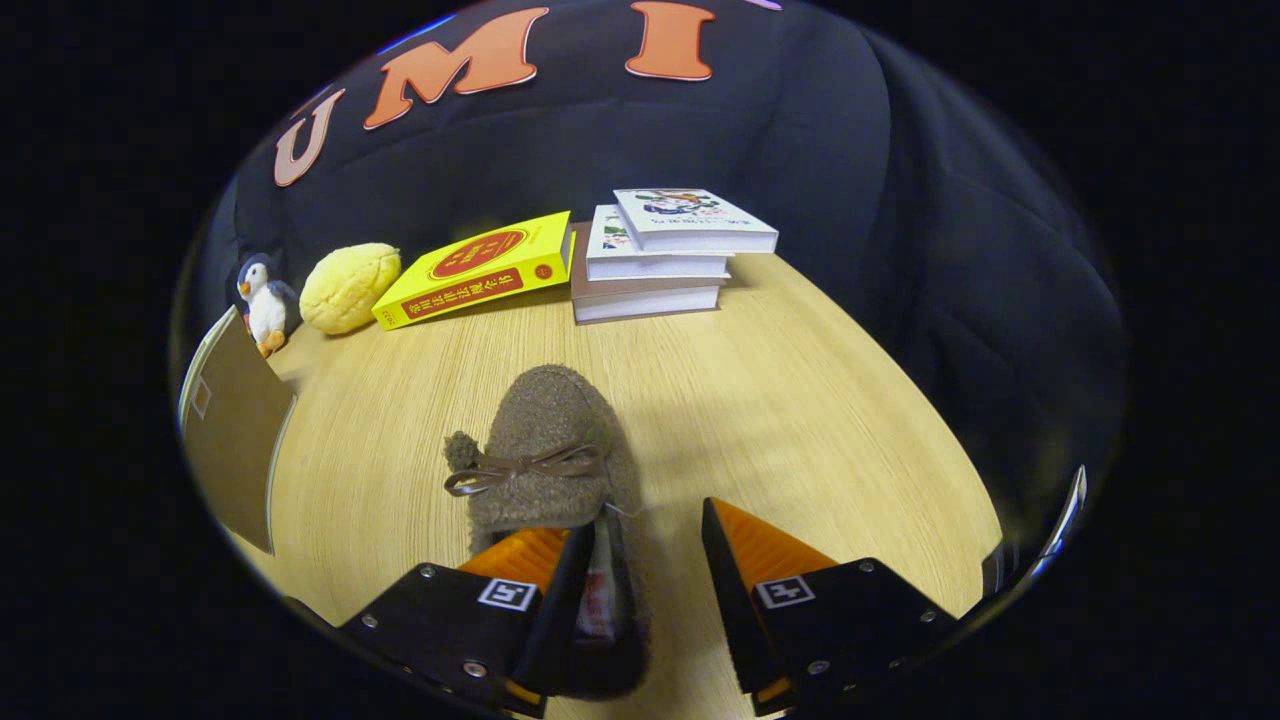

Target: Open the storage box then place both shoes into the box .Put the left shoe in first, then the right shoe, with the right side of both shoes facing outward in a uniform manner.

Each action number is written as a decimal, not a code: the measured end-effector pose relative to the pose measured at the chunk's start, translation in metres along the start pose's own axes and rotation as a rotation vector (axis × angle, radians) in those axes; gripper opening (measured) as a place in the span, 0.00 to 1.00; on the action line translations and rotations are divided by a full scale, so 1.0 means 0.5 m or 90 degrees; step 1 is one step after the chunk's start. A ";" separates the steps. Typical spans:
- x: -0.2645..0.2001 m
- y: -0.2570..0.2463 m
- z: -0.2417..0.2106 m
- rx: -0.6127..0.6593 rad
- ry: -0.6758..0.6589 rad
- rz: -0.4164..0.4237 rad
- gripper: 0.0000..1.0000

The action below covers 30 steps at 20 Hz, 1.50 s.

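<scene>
My gripper (640, 560), fingers apart, straddles the fuzzy brown slipper's (550, 440) right wall, placed to clamp it.

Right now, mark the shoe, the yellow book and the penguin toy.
shoe (545, 440): gripper view, fuzzy toe above the bow.
yellow book (478, 268): gripper view, middle of its cover.
penguin toy (264, 305): gripper view, its white belly.
</scene>
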<state>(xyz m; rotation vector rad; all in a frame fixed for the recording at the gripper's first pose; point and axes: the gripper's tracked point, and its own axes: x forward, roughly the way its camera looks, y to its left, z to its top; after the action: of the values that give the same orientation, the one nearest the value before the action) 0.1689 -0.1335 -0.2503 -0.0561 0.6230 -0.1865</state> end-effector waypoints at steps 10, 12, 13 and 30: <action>-0.025 0.035 0.011 0.047 0.008 -0.008 0.02; -0.058 0.056 0.027 0.059 -0.003 -0.003 0.02; -0.075 0.070 0.037 0.061 -0.009 -0.002 0.02; -0.349 0.570 0.203 0.056 -0.115 0.107 0.02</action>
<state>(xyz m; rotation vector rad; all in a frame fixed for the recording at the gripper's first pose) 0.1342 0.1788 -0.0985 0.0633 0.4371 -0.0446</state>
